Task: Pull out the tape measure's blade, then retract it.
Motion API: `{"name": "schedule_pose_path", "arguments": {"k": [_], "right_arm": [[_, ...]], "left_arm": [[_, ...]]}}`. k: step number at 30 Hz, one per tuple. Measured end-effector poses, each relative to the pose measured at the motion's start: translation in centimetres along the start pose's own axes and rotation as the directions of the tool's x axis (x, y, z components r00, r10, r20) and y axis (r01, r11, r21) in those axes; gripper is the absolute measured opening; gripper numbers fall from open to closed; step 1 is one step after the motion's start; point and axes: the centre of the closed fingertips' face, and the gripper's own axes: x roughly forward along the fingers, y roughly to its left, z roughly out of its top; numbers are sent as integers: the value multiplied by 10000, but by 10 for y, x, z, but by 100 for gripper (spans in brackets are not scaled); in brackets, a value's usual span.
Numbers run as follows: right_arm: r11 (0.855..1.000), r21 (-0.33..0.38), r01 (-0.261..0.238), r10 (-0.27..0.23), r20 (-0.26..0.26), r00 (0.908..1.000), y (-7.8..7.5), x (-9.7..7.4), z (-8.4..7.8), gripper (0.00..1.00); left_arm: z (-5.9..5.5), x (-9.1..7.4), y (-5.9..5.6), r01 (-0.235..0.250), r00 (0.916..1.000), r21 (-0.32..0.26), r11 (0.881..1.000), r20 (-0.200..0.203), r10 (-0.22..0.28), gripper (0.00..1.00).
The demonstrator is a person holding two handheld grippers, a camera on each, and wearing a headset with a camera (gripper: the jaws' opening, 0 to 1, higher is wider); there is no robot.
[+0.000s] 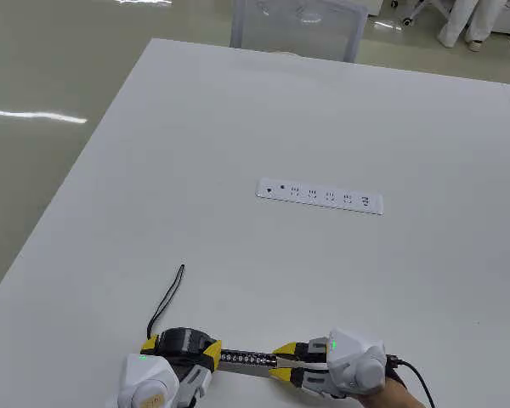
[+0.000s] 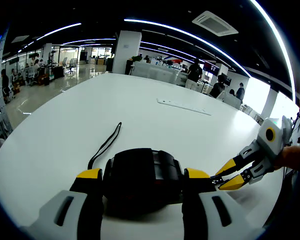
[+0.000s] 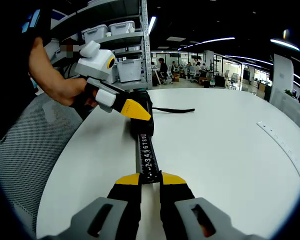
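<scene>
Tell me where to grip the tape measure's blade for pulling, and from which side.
Take the blade at its free end, head-on from opposite the case: it lies flat and straight on the table, so an in-line pull should avoid kinking.

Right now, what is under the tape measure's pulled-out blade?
Beneath the blade only the bare white table shows; I cannot tell whether the two touch. The blade's tip is covered by the right gripper, which is shut on it, so the end hook cannot be seen.

Blade (image 3: 146, 152): scale numerals 2-9 in a row, legible in right gripper view. Power strip (image 1: 319, 195) markings too small to read.
</scene>
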Motion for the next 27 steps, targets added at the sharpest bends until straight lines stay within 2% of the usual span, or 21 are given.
{"name": "schedule_pose_path", "arguments": {"k": [27], "right_arm": [[9998, -28, -196, 197, 156, 9997, 3, 22, 11, 12]], "left_arm": [[1, 1, 0, 64, 10000, -28, 10000, -18, -64, 61]]}}
